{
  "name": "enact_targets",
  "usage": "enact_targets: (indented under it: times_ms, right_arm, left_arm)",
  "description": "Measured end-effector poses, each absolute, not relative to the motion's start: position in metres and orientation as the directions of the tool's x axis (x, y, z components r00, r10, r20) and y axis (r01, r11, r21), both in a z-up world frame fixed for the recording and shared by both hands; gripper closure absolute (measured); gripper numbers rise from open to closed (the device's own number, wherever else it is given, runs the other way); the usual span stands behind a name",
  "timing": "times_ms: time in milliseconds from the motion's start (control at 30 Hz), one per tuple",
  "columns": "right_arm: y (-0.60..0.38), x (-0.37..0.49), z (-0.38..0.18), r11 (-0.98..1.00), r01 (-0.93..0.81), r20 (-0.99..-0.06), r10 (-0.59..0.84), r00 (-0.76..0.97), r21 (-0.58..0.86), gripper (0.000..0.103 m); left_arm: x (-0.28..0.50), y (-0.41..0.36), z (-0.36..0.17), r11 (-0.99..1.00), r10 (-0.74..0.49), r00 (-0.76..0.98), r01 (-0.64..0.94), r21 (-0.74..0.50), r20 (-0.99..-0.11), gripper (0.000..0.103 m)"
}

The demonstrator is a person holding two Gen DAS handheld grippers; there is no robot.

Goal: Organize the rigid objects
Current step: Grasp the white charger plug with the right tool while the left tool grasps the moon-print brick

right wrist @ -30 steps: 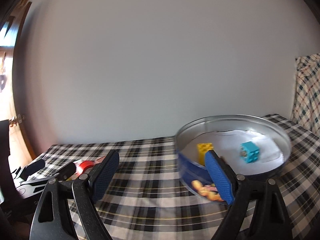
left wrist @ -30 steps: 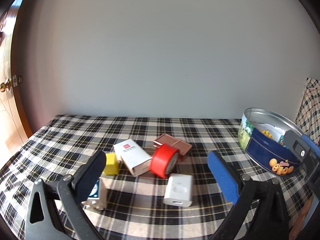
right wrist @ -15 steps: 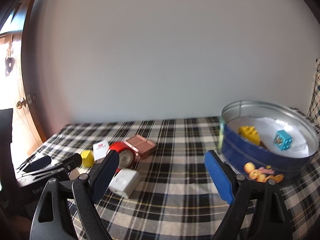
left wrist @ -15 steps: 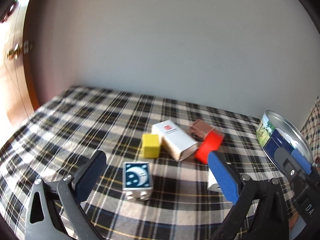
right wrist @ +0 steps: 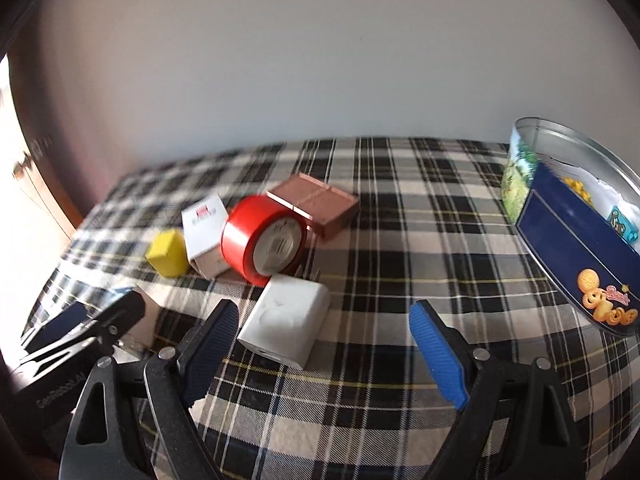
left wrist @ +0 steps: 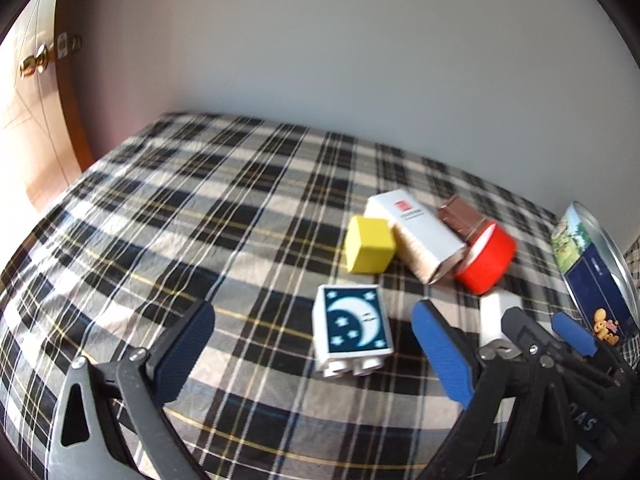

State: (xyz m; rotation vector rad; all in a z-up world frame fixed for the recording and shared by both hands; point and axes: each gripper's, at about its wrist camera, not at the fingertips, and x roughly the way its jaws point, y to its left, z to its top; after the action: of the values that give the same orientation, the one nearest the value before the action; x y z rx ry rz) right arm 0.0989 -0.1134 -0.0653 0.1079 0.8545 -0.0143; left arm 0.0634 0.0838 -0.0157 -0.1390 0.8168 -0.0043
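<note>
While we reach: both claws point down at the toys.
Left claw: wide, just closing a bit, moon block between, untouched.
Right claw: wide, white box between, untouched.
Tin: bed's right edge.
Tip: we go low, then squeeze flat sides.

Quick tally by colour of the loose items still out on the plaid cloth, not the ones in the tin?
White: 3 - moon block, charger, box with red logo
Yellow: 1 - cube
Red: 1 - tape roll
Copper-brown: 1 - flat box
Total: 6

woven checked cloth; shiny metal tin; glossy red tape roll; matt yellow cube.
</note>
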Motion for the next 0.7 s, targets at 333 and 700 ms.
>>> enact_targets:
  times_ms: [333,700]
  right_arm:
    - [-0.094,0.120,-0.082,0.998,0.061,-0.815,-0.044,0.578,-0.010,0.017]
    - [-0.099,0.118,-0.078,1.000,0.008,-0.804,-0.018,0.594,-0.016,0.063]
  left_arm:
    - [0.069,0.091,-0.028,0.991,-0.035,0.626,-0.081,-0.110,-0.779,0.013]
    - [0.067,0.088,-0.026,0.987,-0.139,0.634,0.030,-0.156,-0.761,0.071]
